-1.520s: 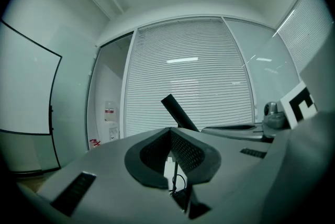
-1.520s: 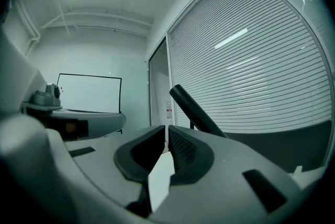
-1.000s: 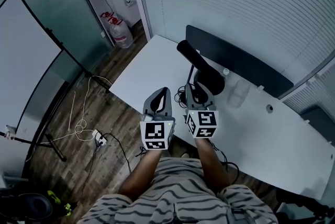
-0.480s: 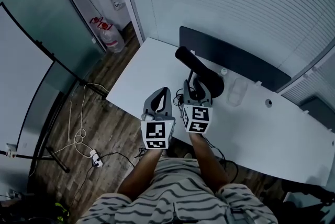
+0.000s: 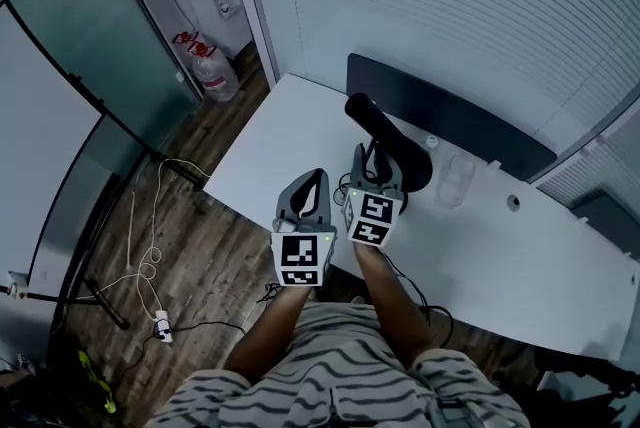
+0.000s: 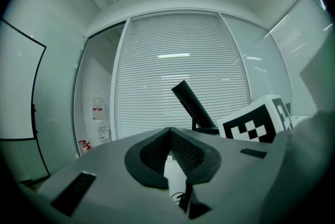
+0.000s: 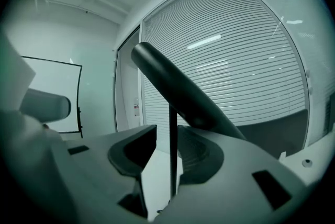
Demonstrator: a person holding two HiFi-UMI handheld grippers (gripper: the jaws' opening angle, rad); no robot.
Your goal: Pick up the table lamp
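Note:
The black table lamp [image 5: 388,134] stands on the white table [image 5: 290,131], its long tube head slanting up to the left over a round base. My right gripper [image 5: 370,168] reaches level at the lamp. The thin upright stem [image 7: 172,149] stands between its jaws, close to the right pad, with a gap on the left. The jaws are closing and do not press on the stem. The lamp head [image 7: 180,94] crosses above them. My left gripper [image 5: 305,191] hovers to the left of the lamp, shut and empty, and the lamp head [image 6: 190,104] shows beyond its tips [image 6: 169,131].
A dark panel [image 5: 450,121] stands along the table's back edge before the blinds. A clear cup [image 5: 455,178] sits right of the lamp. On the wooden floor to the left are water bottles [image 5: 205,66], a whiteboard stand [image 5: 60,146] and cables [image 5: 150,261].
My right gripper has turned and shifted a little left towards the lamp, and its jaws now stand wider around the stem. The left gripper has barely moved.

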